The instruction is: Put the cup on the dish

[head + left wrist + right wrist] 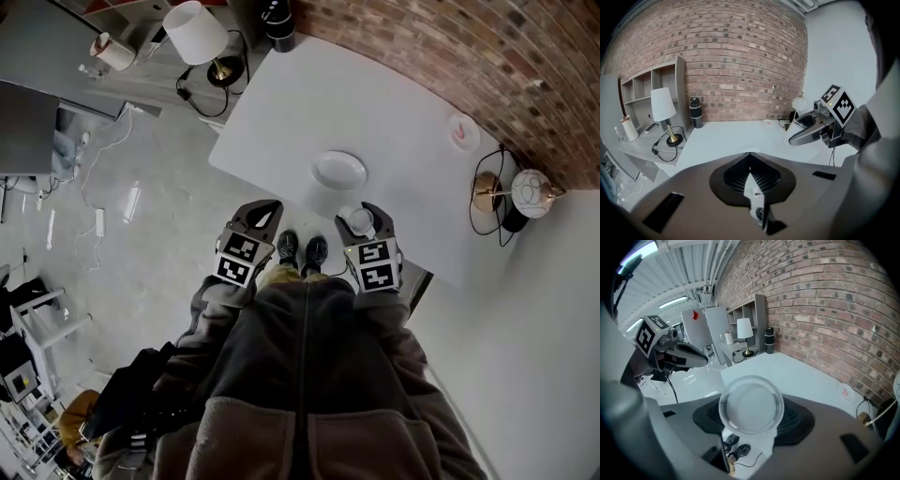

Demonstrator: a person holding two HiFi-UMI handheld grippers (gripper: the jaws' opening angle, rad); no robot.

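So, lamp (195, 33): white shade, far L, by the table's corner.
L gripper (265, 208): jaws shut on each other, empty. It's just off the table's near edge, L of the shoes.
Shoes (301, 249): the person's, on the floor btw the 2 grippers.
Table (394, 103): white, goes back to the brick wall (422, 47).
Dish (339, 170): white and round, lying flat on the table near the front edge.
Cup (751, 405): see-through and round. It's not on the dish. It's up in the air at the table's near edge, a bit R of the dish and closer to the person, not touching it.
Cup's way: mouth up, bottom down, so its long line goes up-down. From above, the rim shows as a full circle.
R gripper (364, 214): jaws spread wide, pads pressed on 2 sides of the cup, holding it.
Small plate (462, 131): white w/ a pink bit, on the table's R side by the wall.
Gold lamp (487, 192): past the table's R edge, w/ a white ball and black cord.
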